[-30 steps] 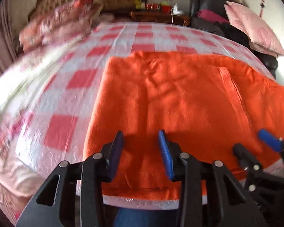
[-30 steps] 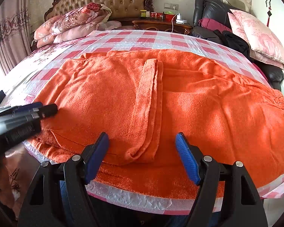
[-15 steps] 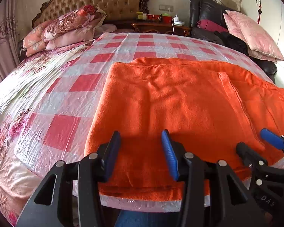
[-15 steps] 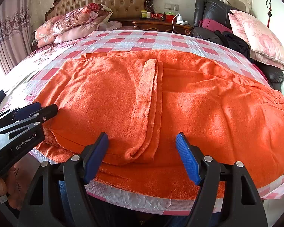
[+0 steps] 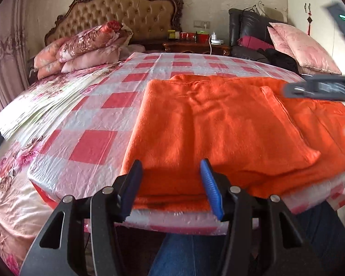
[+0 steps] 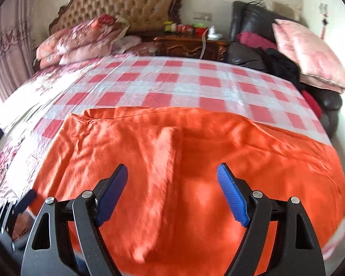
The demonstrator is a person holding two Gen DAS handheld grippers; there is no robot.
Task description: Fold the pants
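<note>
The orange pants (image 5: pixel 218 124) lie spread on the red-and-white checked sheet (image 5: pixel 117 101), partly folded, with a folded flap edge running down the middle (image 6: pixel 170 151). My left gripper (image 5: pixel 171 174) is open and empty, just short of the pants' near left edge at the bed's front. My right gripper (image 6: pixel 172 177) is open and empty, raised above the middle of the pants (image 6: pixel 241 149). The right gripper shows blurred at the right of the left wrist view (image 5: pixel 317 88). The left gripper's tip shows at the lower left of the right wrist view (image 6: pixel 25 201).
Folded floral quilts (image 5: pixel 85 46) lie by the tufted headboard (image 5: pixel 126 11). A wooden nightstand (image 5: pixel 195 46) with bottles stands behind the bed. A dark leather chair with pink pillows (image 5: pixel 299 46) is at the right. My jeans-clad legs (image 5: pixel 184 253) are at the bed's front edge.
The right gripper has lifted and moved forward over the pants, still open. The left gripper has drawn back slightly from the pants' edge and stayed open.
</note>
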